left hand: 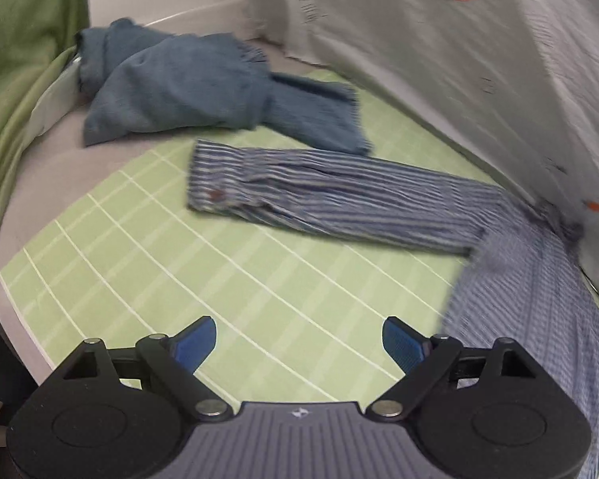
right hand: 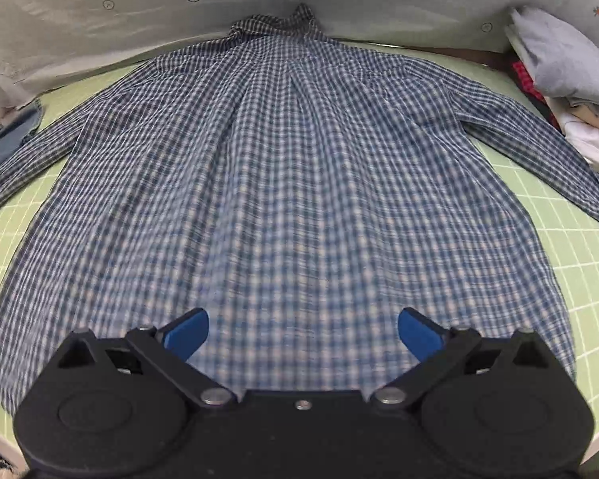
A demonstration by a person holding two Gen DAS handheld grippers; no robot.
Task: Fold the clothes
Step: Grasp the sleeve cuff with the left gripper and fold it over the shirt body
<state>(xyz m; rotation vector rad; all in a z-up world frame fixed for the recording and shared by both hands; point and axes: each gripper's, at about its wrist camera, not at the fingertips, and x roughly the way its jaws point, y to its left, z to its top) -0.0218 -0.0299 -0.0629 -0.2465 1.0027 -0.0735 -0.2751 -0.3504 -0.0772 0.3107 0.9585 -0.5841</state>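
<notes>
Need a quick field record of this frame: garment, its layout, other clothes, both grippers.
garment: blue-and-white checked long-sleeved shirt
layout: spread flat on green grid mat, collar far, sleeves out to the sides
other clothes: crumpled blue-grey cloth beyond the left sleeve; stack of folded clothes at far right
left gripper: open, empty, over the mat
right gripper: open, empty, over the hem

The green mat [left hand: 147, 263] lay bare on the left — open room for a hand there, up to the shirt's outstretched sleeve [left hand: 319, 195]. Beyond the sleeve a crumpled blue garment [left hand: 171, 84] blocked the far corner. The carrot-print cloth wall [right hand: 100, 24] closed off the back, the checked shirt [right hand: 283, 183] covered the middle, and a stack of folded clothes [right hand: 563, 80] crowded the right edge — only a strip of mat free beside it.
</notes>
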